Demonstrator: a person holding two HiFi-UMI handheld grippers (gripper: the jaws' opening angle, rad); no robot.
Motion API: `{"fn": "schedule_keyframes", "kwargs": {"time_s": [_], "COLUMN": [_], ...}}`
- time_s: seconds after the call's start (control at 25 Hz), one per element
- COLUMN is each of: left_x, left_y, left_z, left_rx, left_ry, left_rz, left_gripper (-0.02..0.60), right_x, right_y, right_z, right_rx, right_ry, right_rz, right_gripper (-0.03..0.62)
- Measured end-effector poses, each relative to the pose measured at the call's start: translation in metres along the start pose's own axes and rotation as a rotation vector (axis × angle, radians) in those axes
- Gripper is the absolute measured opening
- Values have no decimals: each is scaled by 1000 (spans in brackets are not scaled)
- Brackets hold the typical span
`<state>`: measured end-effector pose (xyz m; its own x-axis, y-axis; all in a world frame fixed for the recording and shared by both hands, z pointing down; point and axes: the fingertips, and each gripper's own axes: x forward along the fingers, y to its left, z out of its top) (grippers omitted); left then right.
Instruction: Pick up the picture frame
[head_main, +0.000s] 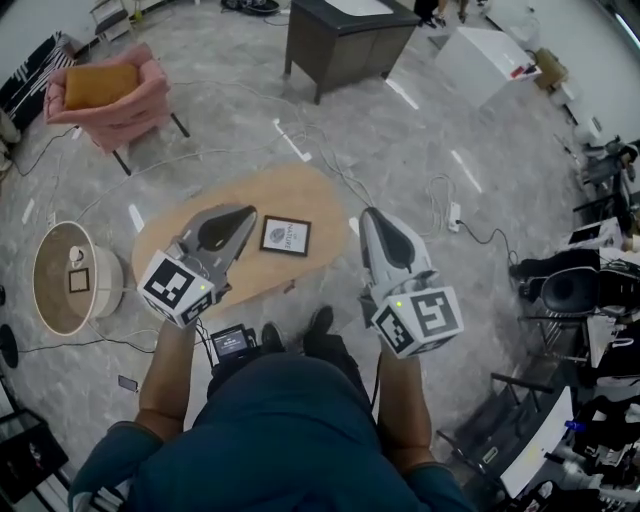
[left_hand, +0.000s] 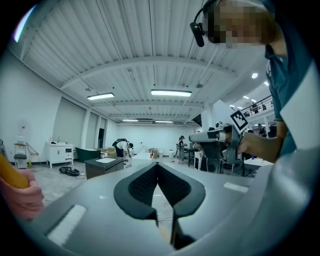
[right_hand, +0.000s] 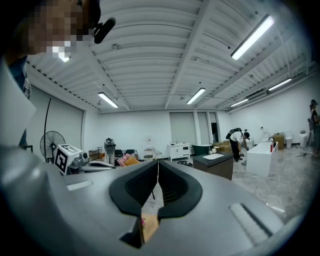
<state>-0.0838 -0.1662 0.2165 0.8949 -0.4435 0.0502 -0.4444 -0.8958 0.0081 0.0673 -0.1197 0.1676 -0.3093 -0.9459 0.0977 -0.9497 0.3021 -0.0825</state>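
Two handheld grippers pointed forward, side by side. The left gripper (head_main: 243, 214) had its jaws pressed together on nothing, and so did the right gripper (head_main: 371, 217). One picture frame (head_main: 285, 236) lay flat and face up between their tips, touching neither and closer to the left. It was nearly square, with no clear long axis, and its top edge pointed away from the person, slightly skewed. It rested on one oval wooden table (head_main: 300, 190). Farther off stood one pink armchair (head_main: 110, 95) beyond the left gripper and one dark cabinet (head_main: 345, 38) ahead.
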Motion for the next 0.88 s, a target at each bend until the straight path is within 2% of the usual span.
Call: {"fn": "schedule_keyframes", "kwargs": {"time_s": [0.36, 0.56, 0.88], "left_x": [0, 10, 46], "left_y": [37, 61, 90], "left_z": [-16, -35, -94], "left_rx": [4, -28, -102], "left_ry": [45, 87, 175], "left_rz": [105, 159, 186], "left_gripper": [-5, -3, -3], "right_x": [63, 97, 134], "right_y": [-11, -20, -53], "right_z": [-6, -16, -52], "right_rx": [21, 31, 60], "right_ry": [-7, 10, 72], "right_rz": [107, 159, 184], "right_gripper": [14, 14, 14]}}
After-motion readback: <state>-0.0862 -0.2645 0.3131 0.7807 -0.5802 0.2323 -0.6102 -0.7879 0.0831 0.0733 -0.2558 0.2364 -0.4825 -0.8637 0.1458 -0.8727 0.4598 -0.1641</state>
